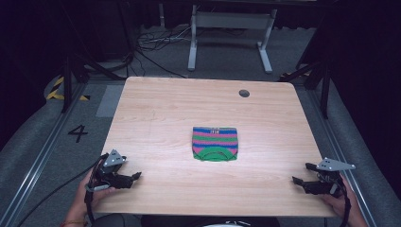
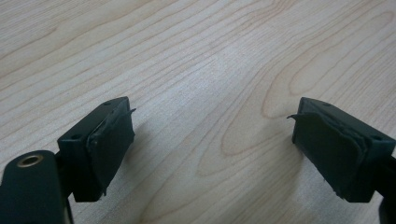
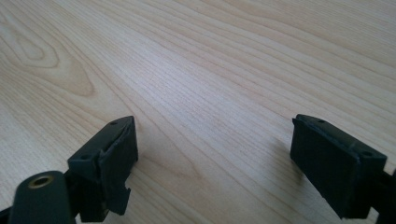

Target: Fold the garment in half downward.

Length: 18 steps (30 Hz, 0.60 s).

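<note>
Striped folded cloth (image 1: 215, 143) mid-table (image 1: 156, 109), well apart from left tool (image 1: 134, 178) and right tool (image 1: 299, 173), both gaping, empty.

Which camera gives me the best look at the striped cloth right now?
The high view: the folded striped cloth lies whole at the middle of the table, between both grippers. The left and right gripper views look down at bare wood between open jaws, so they tell you nothing about it.

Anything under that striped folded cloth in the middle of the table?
The striped cloth lies flat on the bare wooden table, folded into a square. Nothing sticks out at its edges. Whatever sits beneath or between its folds is covered, so I cannot tell.
</note>
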Each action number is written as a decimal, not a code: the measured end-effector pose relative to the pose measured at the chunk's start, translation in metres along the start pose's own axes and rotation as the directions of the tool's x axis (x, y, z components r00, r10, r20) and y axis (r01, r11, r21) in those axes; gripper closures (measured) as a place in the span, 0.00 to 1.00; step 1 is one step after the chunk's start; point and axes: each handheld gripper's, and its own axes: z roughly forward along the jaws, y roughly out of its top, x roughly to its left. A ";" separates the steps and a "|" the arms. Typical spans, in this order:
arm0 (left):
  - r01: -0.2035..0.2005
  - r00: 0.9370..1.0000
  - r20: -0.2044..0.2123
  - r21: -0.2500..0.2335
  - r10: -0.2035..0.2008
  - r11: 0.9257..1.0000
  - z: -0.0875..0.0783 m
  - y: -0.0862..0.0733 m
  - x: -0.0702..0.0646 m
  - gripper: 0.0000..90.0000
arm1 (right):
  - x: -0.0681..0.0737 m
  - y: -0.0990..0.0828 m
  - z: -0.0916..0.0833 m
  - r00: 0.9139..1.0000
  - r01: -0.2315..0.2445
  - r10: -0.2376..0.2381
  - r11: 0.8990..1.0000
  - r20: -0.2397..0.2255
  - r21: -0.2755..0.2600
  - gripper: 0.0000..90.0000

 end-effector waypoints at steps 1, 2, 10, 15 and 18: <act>0.000 1.000 -0.001 0.000 0.000 1.000 0.000 0.000 0.000 0.14 | 0.000 0.000 0.000 1.000 0.000 0.000 1.000 0.000 0.000 0.17; 0.002 1.000 0.001 0.002 -0.002 1.000 0.000 0.000 0.000 0.13 | 0.000 0.000 0.000 1.000 0.000 0.000 1.000 0.000 0.000 0.17; 0.006 1.000 0.005 0.004 -0.006 1.000 0.001 0.001 0.000 0.13 | 0.000 0.000 0.000 1.000 0.000 0.000 1.000 0.000 0.000 0.17; 0.010 1.000 0.006 0.004 -0.010 1.000 0.001 0.001 0.000 0.12 | 0.000 0.000 0.000 1.000 0.000 0.000 1.000 0.001 0.001 0.16; 0.009 1.000 0.006 0.004 -0.009 1.000 0.001 0.001 0.000 0.12 | 0.000 0.000 0.000 1.000 0.000 0.000 1.000 0.001 0.001 0.16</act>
